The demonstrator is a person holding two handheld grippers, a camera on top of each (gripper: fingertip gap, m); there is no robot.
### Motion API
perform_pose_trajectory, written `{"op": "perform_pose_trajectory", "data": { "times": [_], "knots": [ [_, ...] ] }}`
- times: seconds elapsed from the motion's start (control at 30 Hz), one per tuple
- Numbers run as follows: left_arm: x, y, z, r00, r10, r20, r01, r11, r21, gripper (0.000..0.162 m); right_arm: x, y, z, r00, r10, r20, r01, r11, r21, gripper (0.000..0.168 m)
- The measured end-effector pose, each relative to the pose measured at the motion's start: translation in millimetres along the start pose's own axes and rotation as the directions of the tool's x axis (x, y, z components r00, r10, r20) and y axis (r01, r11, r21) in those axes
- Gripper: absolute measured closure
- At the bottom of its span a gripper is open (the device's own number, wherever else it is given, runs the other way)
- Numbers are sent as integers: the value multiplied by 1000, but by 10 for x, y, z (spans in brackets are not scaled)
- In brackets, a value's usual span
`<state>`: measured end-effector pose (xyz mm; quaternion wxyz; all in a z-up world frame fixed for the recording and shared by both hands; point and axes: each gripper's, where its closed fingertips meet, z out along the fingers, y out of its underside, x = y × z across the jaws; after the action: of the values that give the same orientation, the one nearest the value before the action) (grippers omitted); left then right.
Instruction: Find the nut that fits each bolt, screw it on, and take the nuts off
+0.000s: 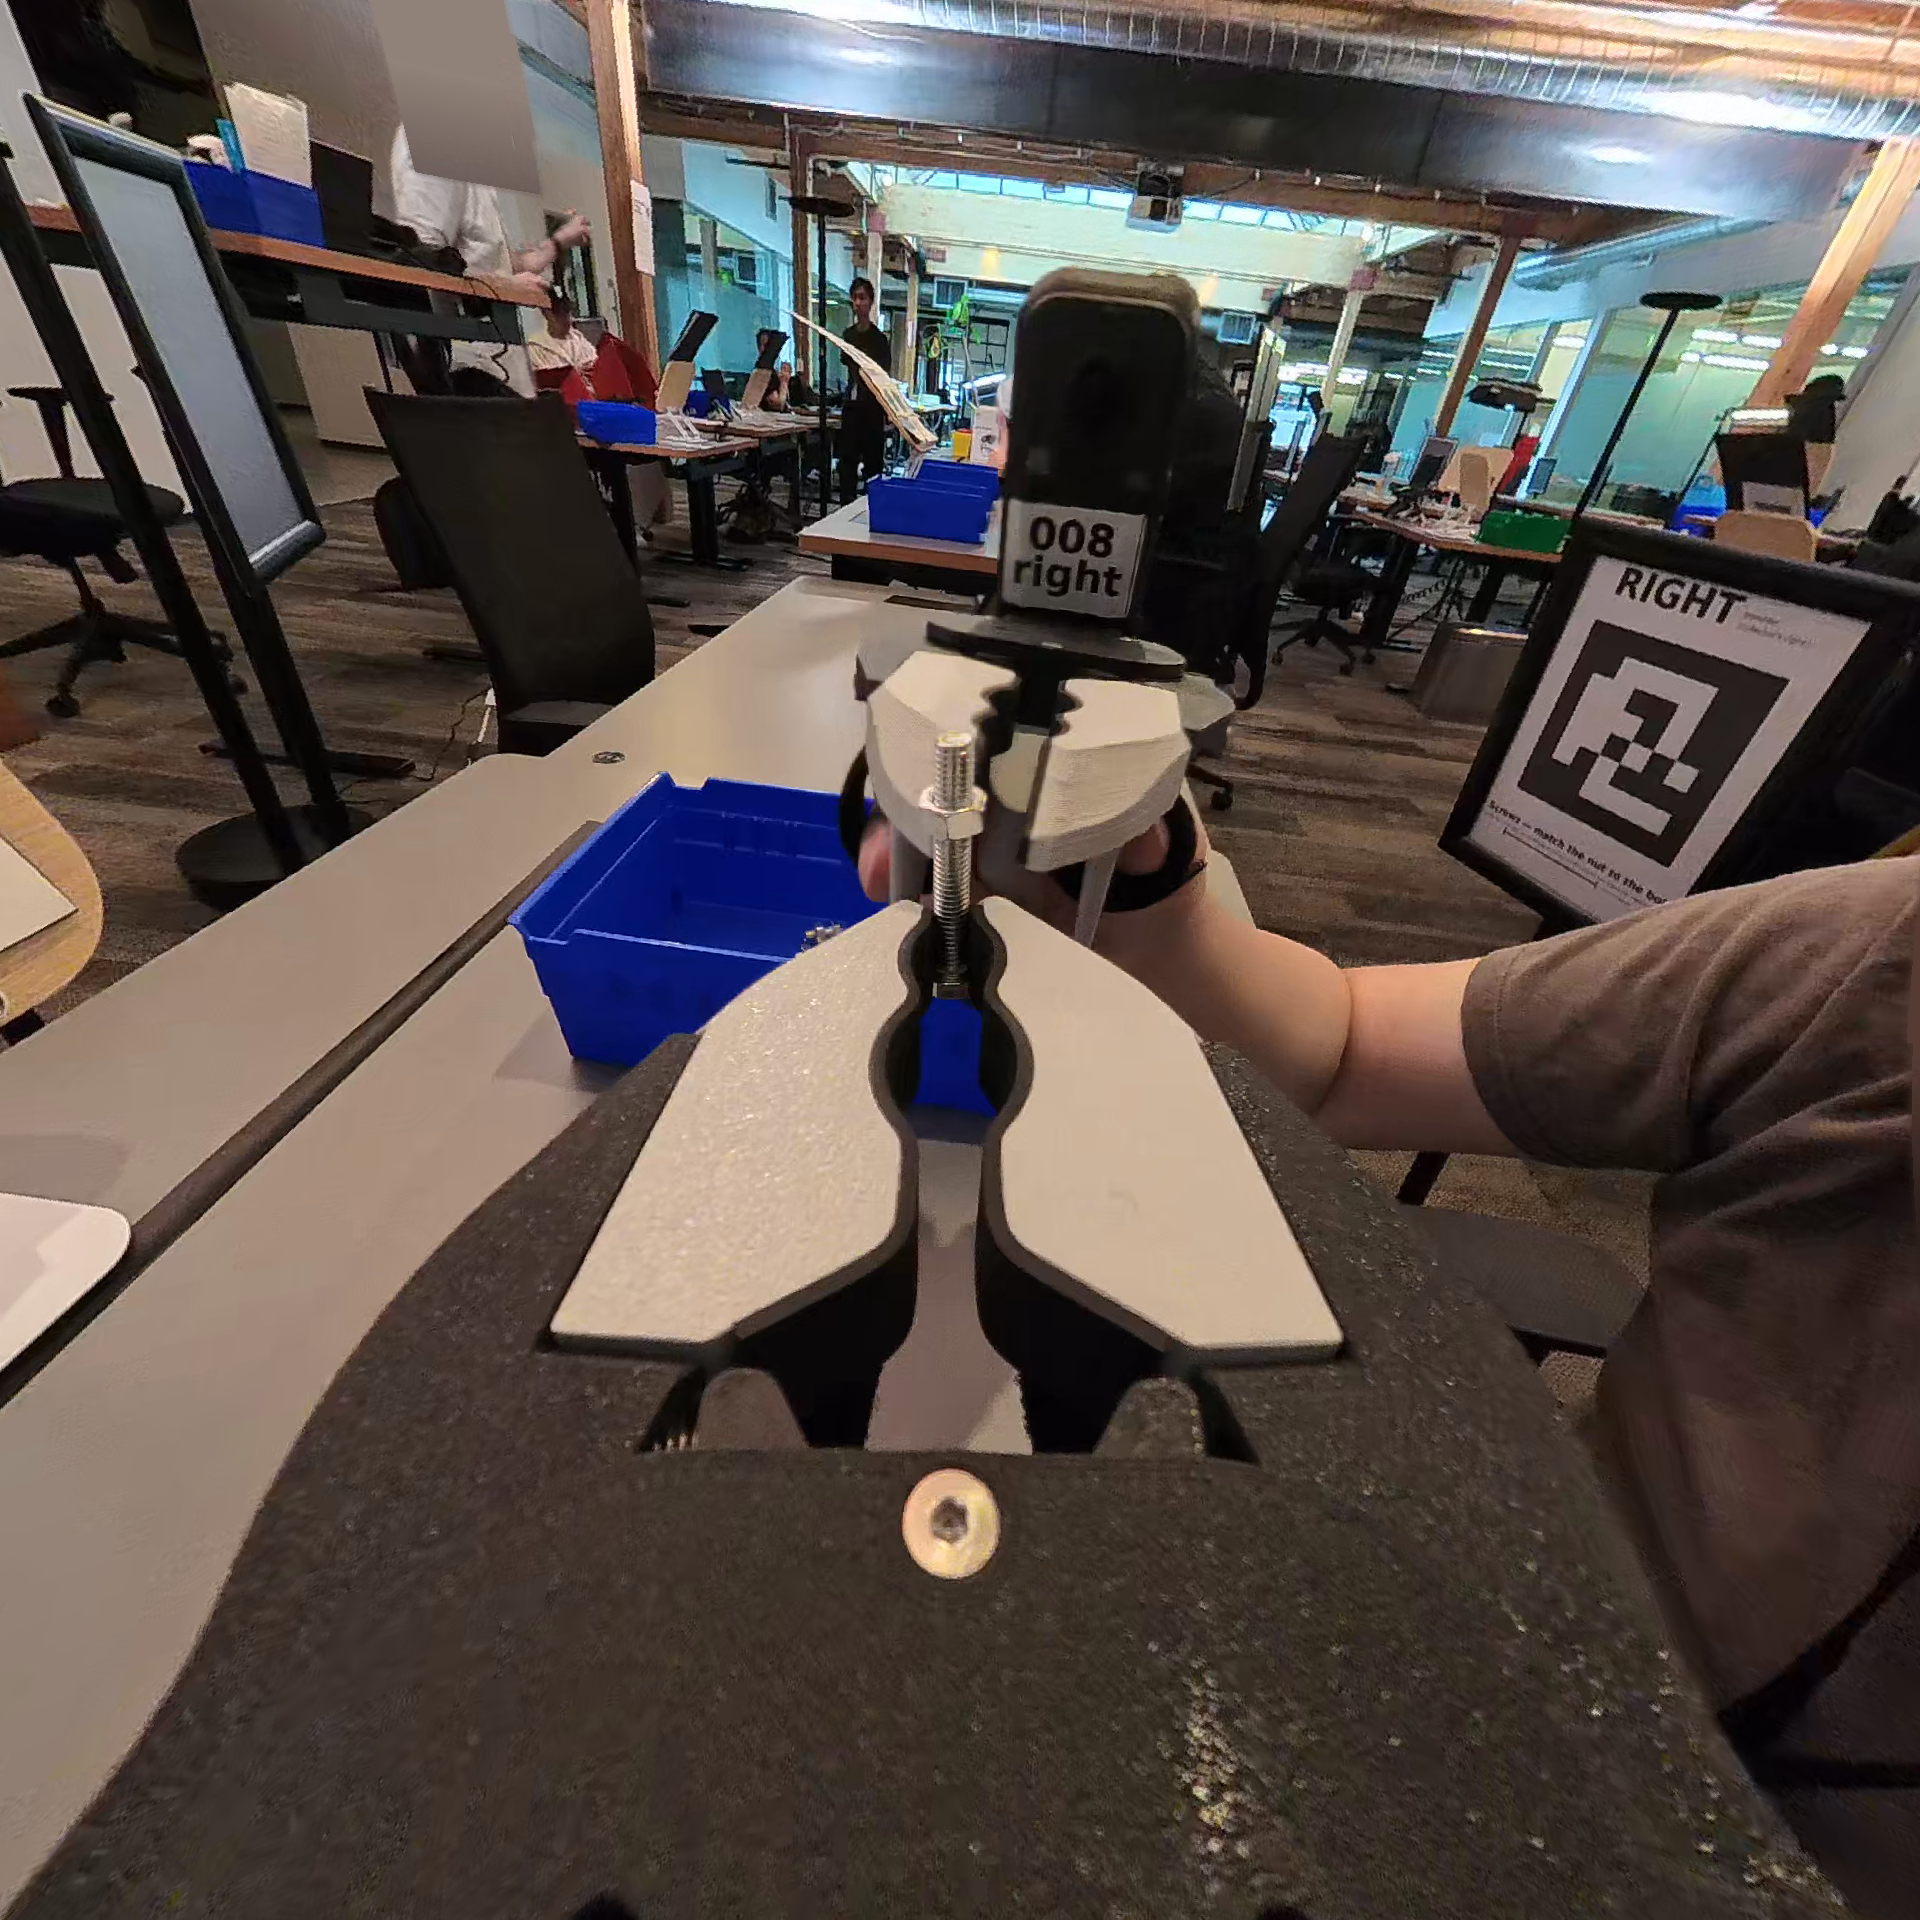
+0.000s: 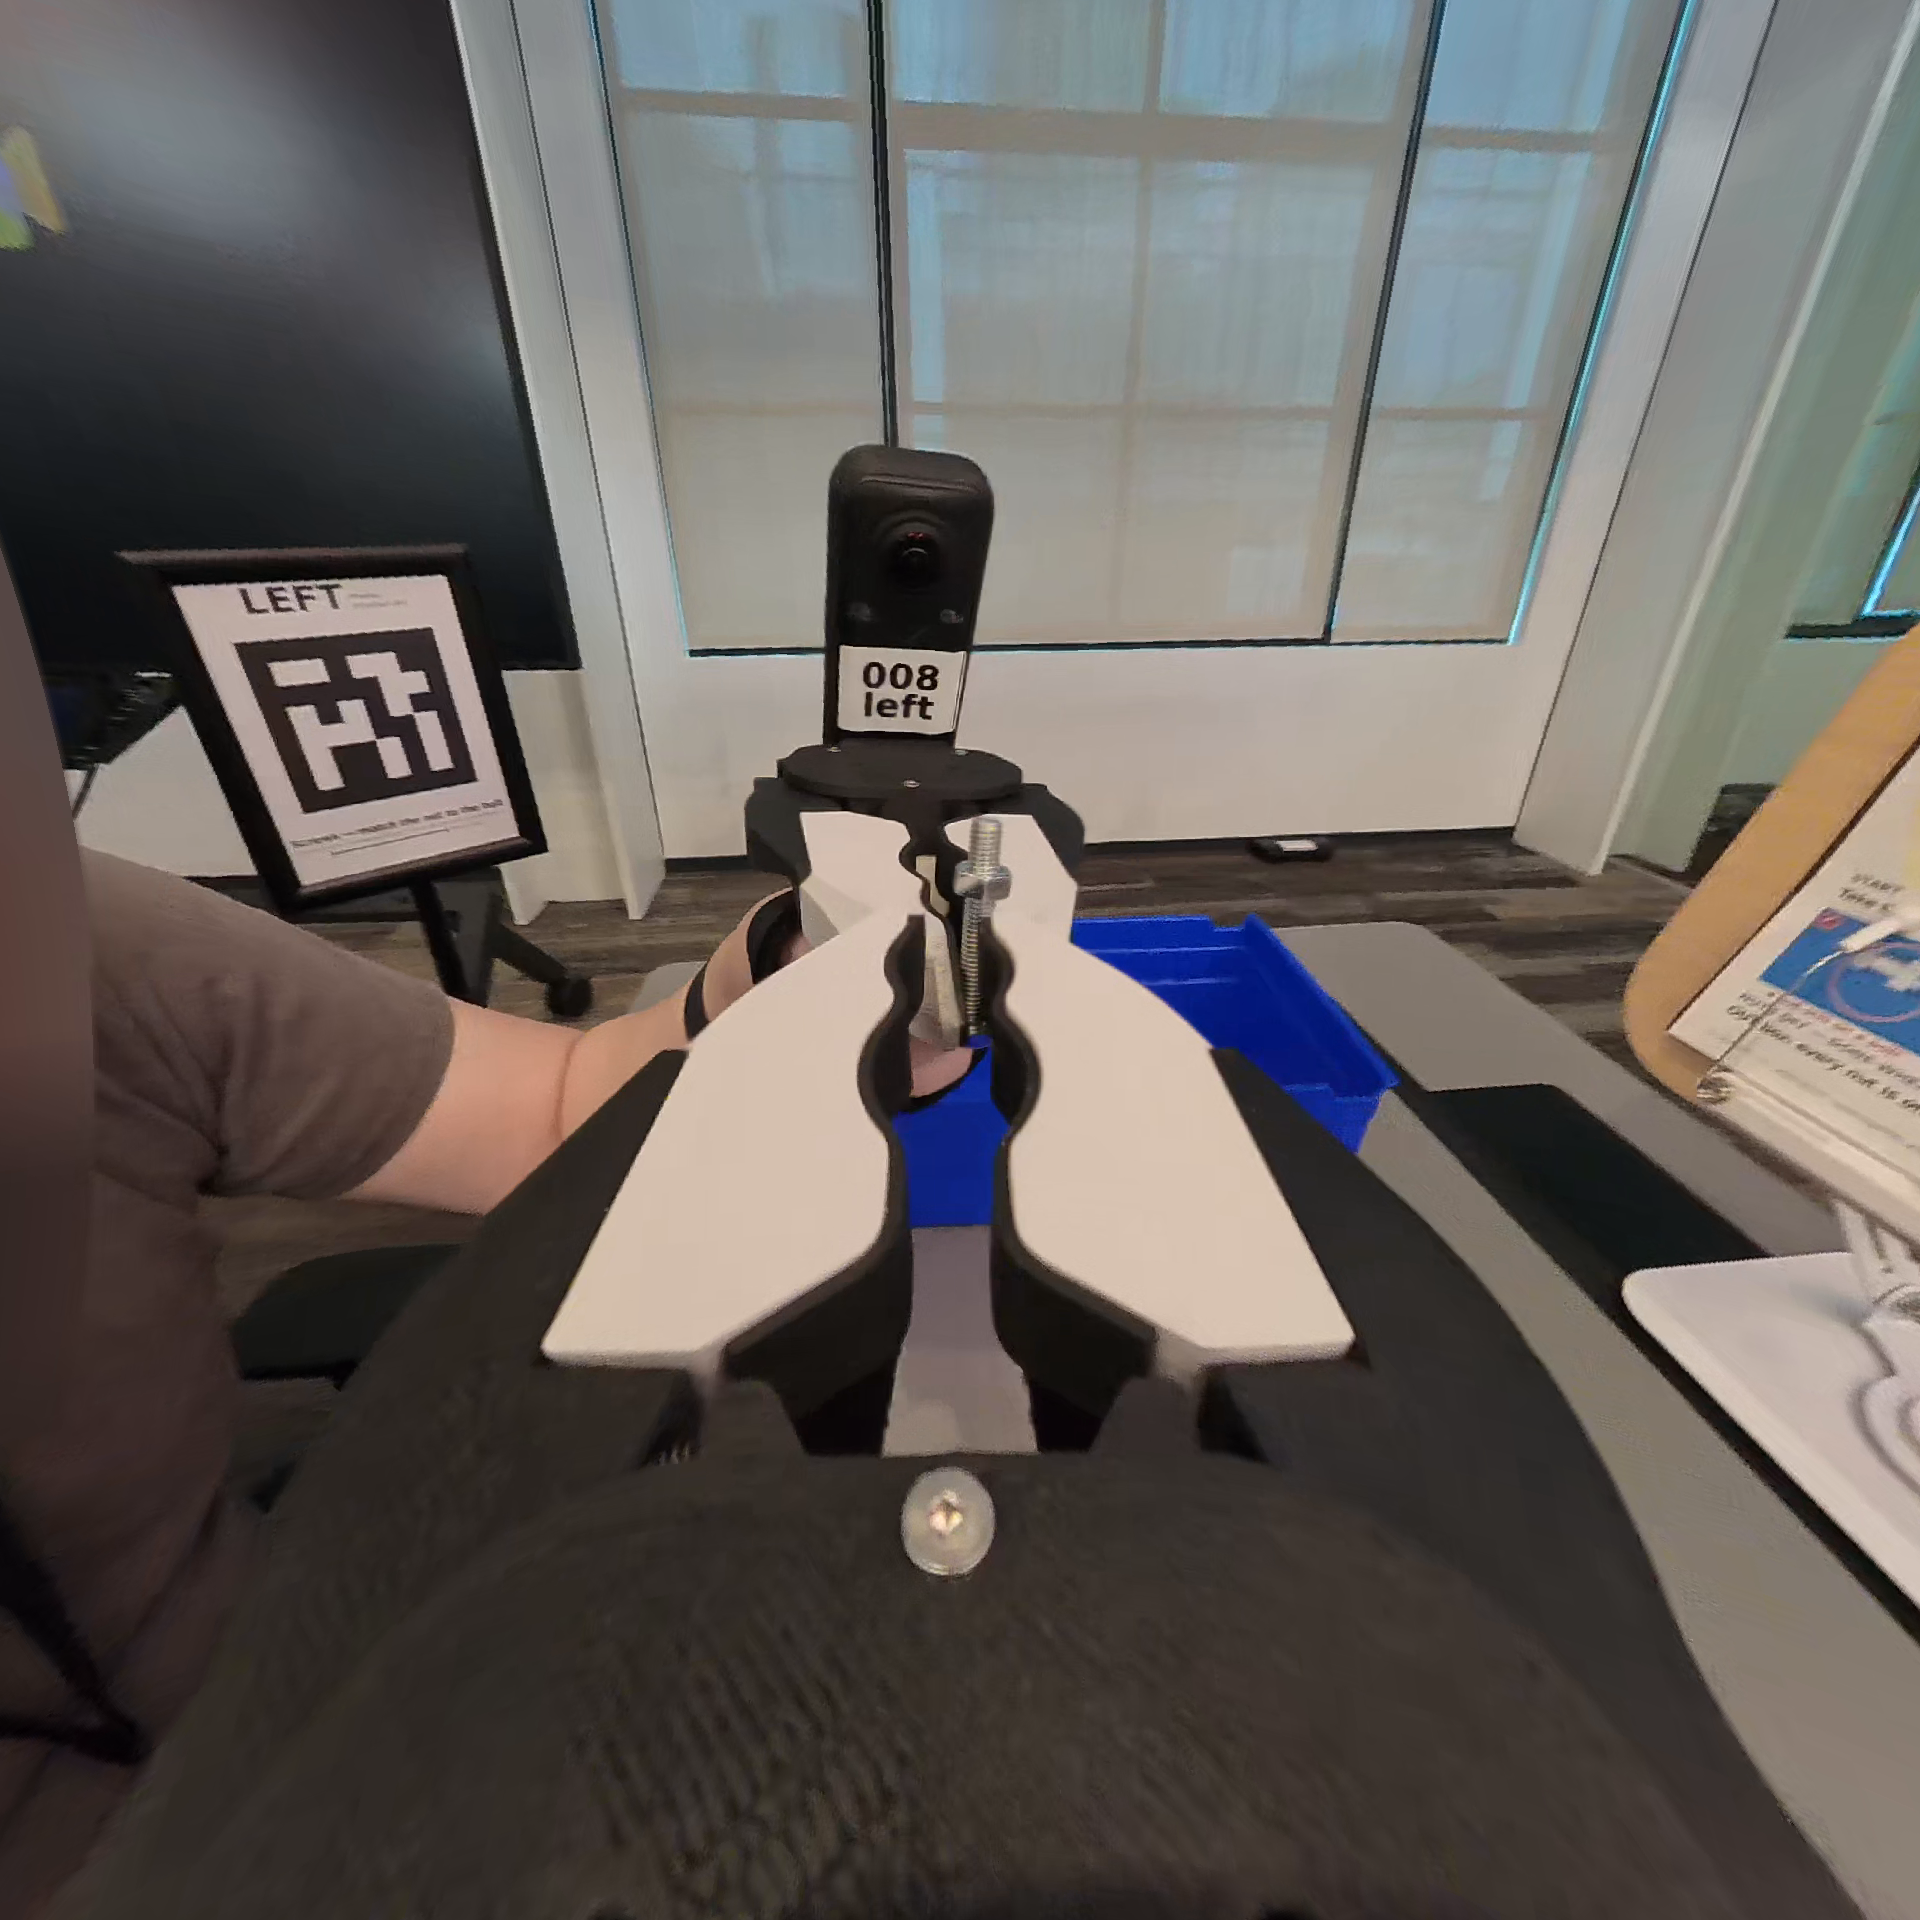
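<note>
A silver bolt (image 1: 951, 894) stands upright with a hex nut (image 1: 954, 821) threaded near its top. My left gripper (image 1: 951, 909) is shut on the bolt's lower end and holds it above a blue bin (image 1: 675, 914). In the right wrist view the bolt (image 2: 975, 966) sits off-centre in the narrow gap at my right gripper (image 2: 956, 925), against one finger. That gripper's jaws stand a little wider apart than the left's. The nut (image 2: 985, 883) shows just above its fingertips. The right gripper's fingers (image 1: 1101, 769) face the left gripper's fingers (image 2: 852, 883) closely.
The blue bin (image 2: 1247, 997) rests on a grey table (image 1: 312, 1039) and holds a few small metal parts (image 1: 821, 935). Framed marker signs stand at either side (image 1: 1662, 748) (image 2: 353, 717). A wooden board with papers (image 2: 1818, 987) and a white base (image 2: 1766, 1382) are at the right. Less than 4 cm separates the two grippers' tips.
</note>
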<state>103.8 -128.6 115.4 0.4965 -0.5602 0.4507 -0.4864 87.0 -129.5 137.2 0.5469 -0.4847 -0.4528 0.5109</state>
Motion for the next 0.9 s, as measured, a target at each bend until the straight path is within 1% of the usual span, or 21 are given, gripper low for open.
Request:
{"op": "perform_pose_trajectory", "data": {
  "times": [0.2, 0.33, 0.63, 0.8, 0.9],
  "knots": [
    [16, 29, 24, 1000, 5, -9, -5, 1000, -16, 157, 22, 37, 15, 1000, 9, 0, -9, 1000, -12, 157],
    [24, 53, 43, 1000, 22, -4, -22, 999, -31, 157, 22, 72, 28, 1000, 2, 0, -2, 1000, -29, 162],
    [17, 79, 56, 997, 72, 9, -71, 996, -50, 156, 23, 99, 22, 1000, 10, 17, -9, 999, -46, 162],
    [27, 97, 86, 995, 93, 26, -91, 994, -65, 133, 59, 82, -10, 1000, 24, 5, -24, 999, -49, 162],
    [-4, 86, 99, 992, 110, 66, -106, 992, -63, 108, 113, 78, -59, 999, 38, -23, -39, 997, -71, 162]
  ]
}}
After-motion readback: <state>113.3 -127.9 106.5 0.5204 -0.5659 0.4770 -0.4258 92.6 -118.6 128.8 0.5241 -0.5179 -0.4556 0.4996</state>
